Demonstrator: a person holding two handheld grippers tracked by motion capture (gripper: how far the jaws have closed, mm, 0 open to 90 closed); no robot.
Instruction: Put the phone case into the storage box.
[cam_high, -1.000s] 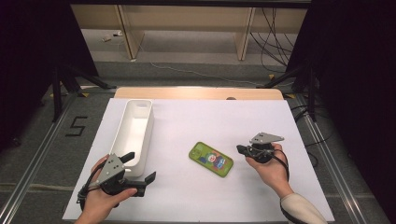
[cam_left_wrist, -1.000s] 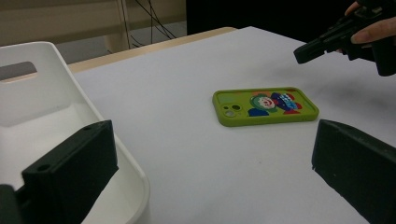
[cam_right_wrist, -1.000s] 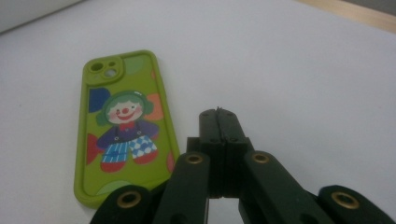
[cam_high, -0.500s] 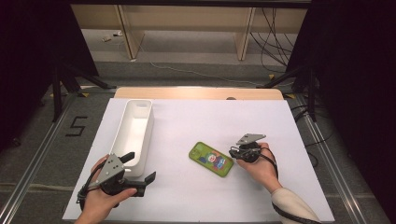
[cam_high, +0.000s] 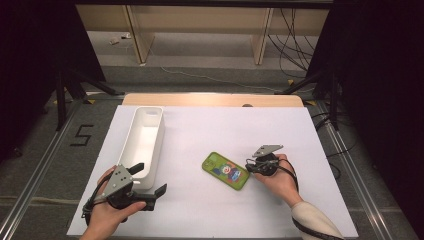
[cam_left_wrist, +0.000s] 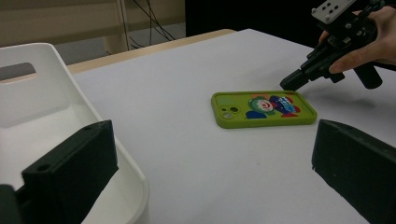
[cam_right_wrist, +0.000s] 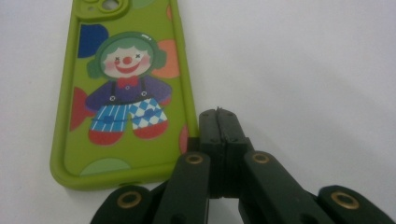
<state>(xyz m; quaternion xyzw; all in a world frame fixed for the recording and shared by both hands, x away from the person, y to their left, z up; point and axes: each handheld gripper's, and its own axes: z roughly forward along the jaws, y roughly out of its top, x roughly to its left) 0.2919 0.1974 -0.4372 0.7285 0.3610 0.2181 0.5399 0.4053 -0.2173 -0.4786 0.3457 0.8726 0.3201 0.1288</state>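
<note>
A green phone case (cam_high: 226, 171) with a clown picture lies flat on the white table sheet (cam_high: 210, 130), camera holes toward the bin. My right gripper (cam_high: 248, 167) is shut with nothing between its jaws. Its tip (cam_right_wrist: 218, 116) rests at the case's (cam_right_wrist: 126, 93) long edge near one corner; whether it touches I cannot tell. My left gripper (cam_high: 148, 179) is open at the front left, next to the near end of the white bin (cam_high: 145, 145). In the left gripper view its jaws (cam_left_wrist: 212, 140) frame the case (cam_left_wrist: 264, 109) and the right gripper (cam_left_wrist: 292, 83).
The long white bin (cam_left_wrist: 46, 107) holds nothing and runs front to back on the left. A wooden strip (cam_high: 210, 100) edges the table's far side. Black stands (cam_high: 65, 85) and cables (cam_high: 295, 30) are on the floor beyond.
The right gripper has moved left and slightly down, bringing its shut tip up to the phone case's edge. The left gripper and the case have stayed put.
</note>
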